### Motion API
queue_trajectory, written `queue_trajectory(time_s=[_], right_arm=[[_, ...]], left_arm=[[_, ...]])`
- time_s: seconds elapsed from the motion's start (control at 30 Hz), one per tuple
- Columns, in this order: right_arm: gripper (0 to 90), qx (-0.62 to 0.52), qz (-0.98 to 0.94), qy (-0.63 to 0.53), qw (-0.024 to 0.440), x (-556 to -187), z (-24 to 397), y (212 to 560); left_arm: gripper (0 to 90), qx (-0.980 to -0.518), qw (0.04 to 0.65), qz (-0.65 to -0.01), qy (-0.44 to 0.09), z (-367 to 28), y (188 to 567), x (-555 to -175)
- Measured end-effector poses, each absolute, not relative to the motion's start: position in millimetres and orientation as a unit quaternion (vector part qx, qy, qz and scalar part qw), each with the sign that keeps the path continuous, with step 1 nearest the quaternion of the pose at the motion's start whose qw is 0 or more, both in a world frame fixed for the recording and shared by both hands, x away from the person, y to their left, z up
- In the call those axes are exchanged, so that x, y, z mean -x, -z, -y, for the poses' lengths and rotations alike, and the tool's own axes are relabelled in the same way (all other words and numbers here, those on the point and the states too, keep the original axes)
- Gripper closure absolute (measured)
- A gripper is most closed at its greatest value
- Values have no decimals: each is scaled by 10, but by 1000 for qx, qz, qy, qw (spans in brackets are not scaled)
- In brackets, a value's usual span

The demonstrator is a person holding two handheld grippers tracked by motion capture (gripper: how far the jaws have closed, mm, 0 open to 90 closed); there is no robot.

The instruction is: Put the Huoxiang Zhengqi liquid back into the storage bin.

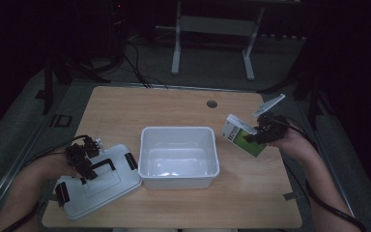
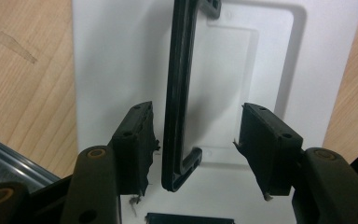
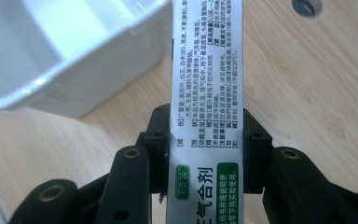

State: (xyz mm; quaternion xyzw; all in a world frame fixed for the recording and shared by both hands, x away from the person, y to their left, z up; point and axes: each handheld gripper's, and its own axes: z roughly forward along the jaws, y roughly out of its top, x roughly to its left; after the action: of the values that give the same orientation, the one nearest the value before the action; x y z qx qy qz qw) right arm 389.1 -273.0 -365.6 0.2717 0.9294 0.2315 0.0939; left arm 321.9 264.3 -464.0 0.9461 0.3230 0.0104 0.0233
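Observation:
An open white plastic bin (image 1: 178,155) stands mid-table. Its white lid (image 1: 96,180) with a black handle (image 1: 101,166) lies flat at the front left. My left gripper (image 1: 84,164) hovers over the lid, jaws open. In the left gripper view the handle (image 2: 179,93) runs between the fingers (image 2: 135,144) without touching them. To the right of the bin, my right gripper (image 1: 261,135) is shut on a green and white medicine box (image 1: 244,136), held tilted above the table. The right gripper view shows the box (image 3: 207,93) clamped by its narrow sides, with the bin (image 3: 74,51) beyond at the upper left.
The wooden table (image 1: 174,106) has a round cable hole (image 1: 212,104) at the back right. Black latches (image 1: 131,161) sit on the lid's ends. A metal frame (image 1: 212,29) stands on the dark floor behind the table.

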Motion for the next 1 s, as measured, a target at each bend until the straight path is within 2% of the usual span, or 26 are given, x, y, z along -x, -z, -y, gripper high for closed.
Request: queue_trajectory(time_s=[0.53, 1.0], right_arm=[[637, -184, -943, -266, 83, -3635, 2293, 3263], [637, -96, -955, -274, 63, -3463, 1835, 3191]], left_arm=[[452, -947, 24, -321, -12, -2627, 4608, -3207], [452, -946, 22, -323, -9, -2633, 4638, -3197]])
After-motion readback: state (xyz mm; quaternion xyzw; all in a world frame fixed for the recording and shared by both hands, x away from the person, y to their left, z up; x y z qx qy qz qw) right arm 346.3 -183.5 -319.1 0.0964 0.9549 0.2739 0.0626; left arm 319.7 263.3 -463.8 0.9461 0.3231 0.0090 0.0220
